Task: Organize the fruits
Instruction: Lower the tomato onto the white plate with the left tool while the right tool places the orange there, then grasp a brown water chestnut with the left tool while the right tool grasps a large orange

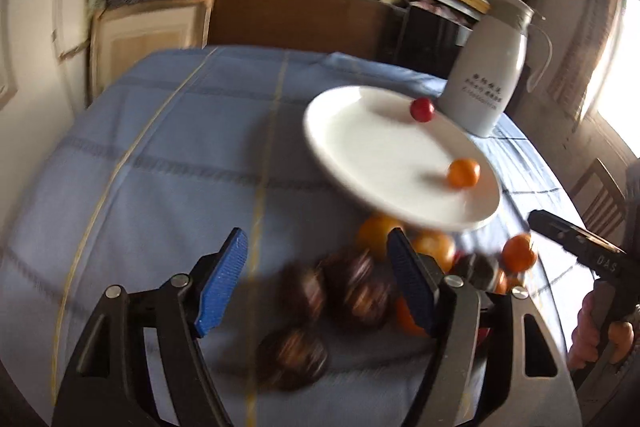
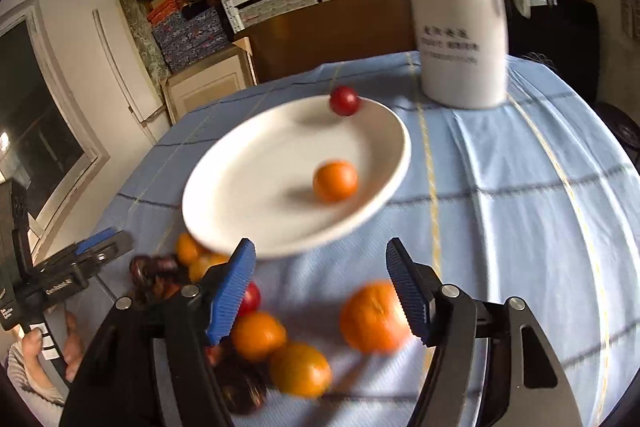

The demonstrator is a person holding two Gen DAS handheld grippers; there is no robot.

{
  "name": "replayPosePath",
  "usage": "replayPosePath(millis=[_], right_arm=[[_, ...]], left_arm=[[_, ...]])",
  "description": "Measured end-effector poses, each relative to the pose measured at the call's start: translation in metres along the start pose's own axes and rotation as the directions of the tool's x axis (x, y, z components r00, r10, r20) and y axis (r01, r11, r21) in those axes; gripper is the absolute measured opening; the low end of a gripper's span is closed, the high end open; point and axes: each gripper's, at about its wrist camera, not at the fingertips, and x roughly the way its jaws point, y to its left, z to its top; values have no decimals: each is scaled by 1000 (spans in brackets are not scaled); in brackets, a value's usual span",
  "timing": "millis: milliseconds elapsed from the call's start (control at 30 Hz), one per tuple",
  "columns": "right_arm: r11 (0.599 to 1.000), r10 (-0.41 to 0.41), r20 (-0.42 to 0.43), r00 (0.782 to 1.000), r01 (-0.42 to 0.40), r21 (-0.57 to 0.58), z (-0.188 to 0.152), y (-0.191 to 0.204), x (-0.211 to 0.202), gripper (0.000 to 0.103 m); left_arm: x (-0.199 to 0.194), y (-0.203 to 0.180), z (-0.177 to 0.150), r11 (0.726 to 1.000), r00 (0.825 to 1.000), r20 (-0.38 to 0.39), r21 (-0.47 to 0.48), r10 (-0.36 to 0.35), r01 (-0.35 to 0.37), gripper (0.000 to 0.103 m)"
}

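Orange mandarin (image 2: 374,317) sits between the spread fingers of the right gripper (image 2: 322,291), ungrasped. Probably soft-skinned and prone to roll: pinch across its middle, gently. Left gripper (image 1: 318,281) also spread, empty, above blurred dark fruits (image 1: 348,291).

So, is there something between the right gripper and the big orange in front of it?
Nothing visible. The right gripper is open, and the big orange lies on the cloth just ahead of its fingers, apart from the other fruits.
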Motion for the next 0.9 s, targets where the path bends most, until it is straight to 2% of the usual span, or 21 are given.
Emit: replayPosePath(millis=[67, 267, 467, 700, 767, 800, 867, 900], right_arm=[[1000, -9, 6, 1000, 8, 27, -7, -7, -8, 77], [992, 11, 30, 999, -15, 124, -24, -28, -28, 80], [994, -10, 12, 1000, 9, 107, -41, -24, -33, 81], [995, -38, -4, 999, 38, 88, -45, -23, -30, 82], [995, -43, -11, 999, 44, 89, -45, -22, -28, 82], [995, -44, -13, 999, 45, 89, -45, -22, -28, 82], [995, -47, -16, 999, 48, 88, -46, -22, -27, 82], [995, -49, -17, 999, 50, 86, -46, -23, -27, 82]], left_arm=[[-10, 9, -18, 999, 1000, -11, -23, 22, -22, 71], [-22, 6, -56, 996, 995, -48, 31, 89, -87, 77], [-11, -7, -63, 987, 988, -78, 104, 132, -124, 77], [-1, -10, -59, 986, 988, -94, 125, 124, -111, 77], [4, -9, -58, 988, 988, -112, 121, 106, -93, 68], [6, -9, -58, 990, 988, -123, 118, 97, -83, 56], [7, -8, -57, 990, 987, -128, 114, 92, -78, 52], [7, -9, -57, 991, 988, -127, 114, 86, -72, 44]])
